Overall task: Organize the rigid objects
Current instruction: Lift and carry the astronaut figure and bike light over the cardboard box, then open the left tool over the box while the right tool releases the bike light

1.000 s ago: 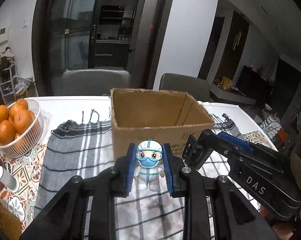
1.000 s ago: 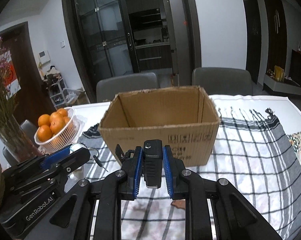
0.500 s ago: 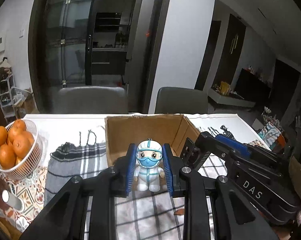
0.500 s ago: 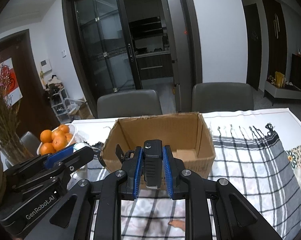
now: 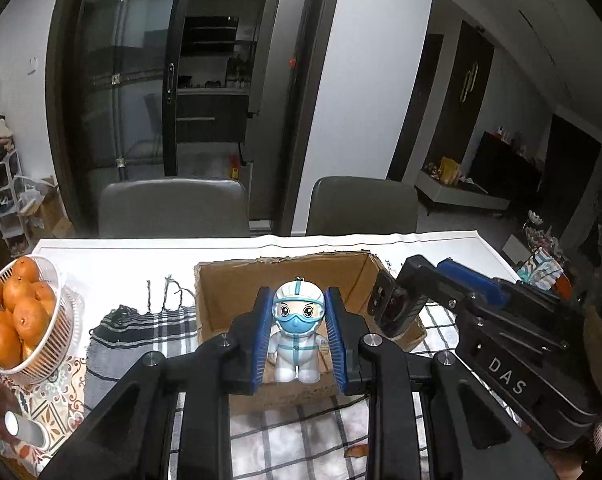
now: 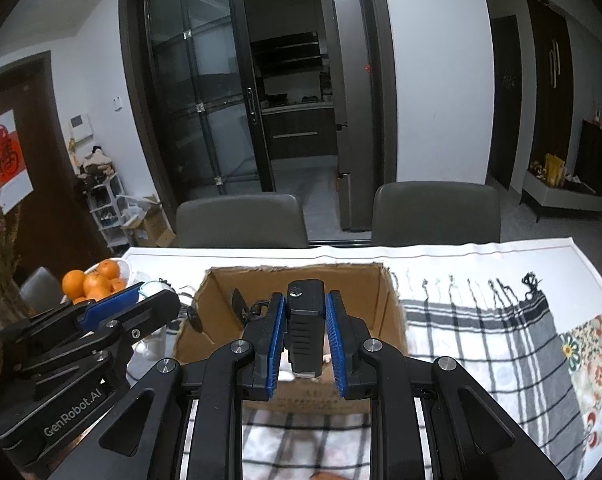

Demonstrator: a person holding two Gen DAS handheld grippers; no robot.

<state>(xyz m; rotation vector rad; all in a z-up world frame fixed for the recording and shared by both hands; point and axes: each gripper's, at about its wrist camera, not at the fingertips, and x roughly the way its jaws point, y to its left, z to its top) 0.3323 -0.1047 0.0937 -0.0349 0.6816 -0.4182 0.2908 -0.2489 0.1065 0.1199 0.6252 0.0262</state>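
- Toy figure [image 5: 297, 338]: white suit, blue mask and goggles, upright, clamped between the blue pads of the left gripper [image 5: 297, 338], in front of the box's near wall.
- Black clip-like device [image 6: 304, 326]: upright, clamped between the pads of the right gripper [image 6: 304, 338], seen against the box opening.
- Cardboard box [image 6: 385, 292]: open-topped, standing on the checked cloth [image 6: 481, 332]; little of its floor shows.
- Bench [image 6: 441, 254]: white-covered, with a patterned mat [image 6: 597, 364] at the right edge.
- White basket [image 5: 55, 332] of oranges [image 5: 29, 320]: left of the box, apart from it.
- Two grey chairs [image 5: 173, 208] behind the bench.
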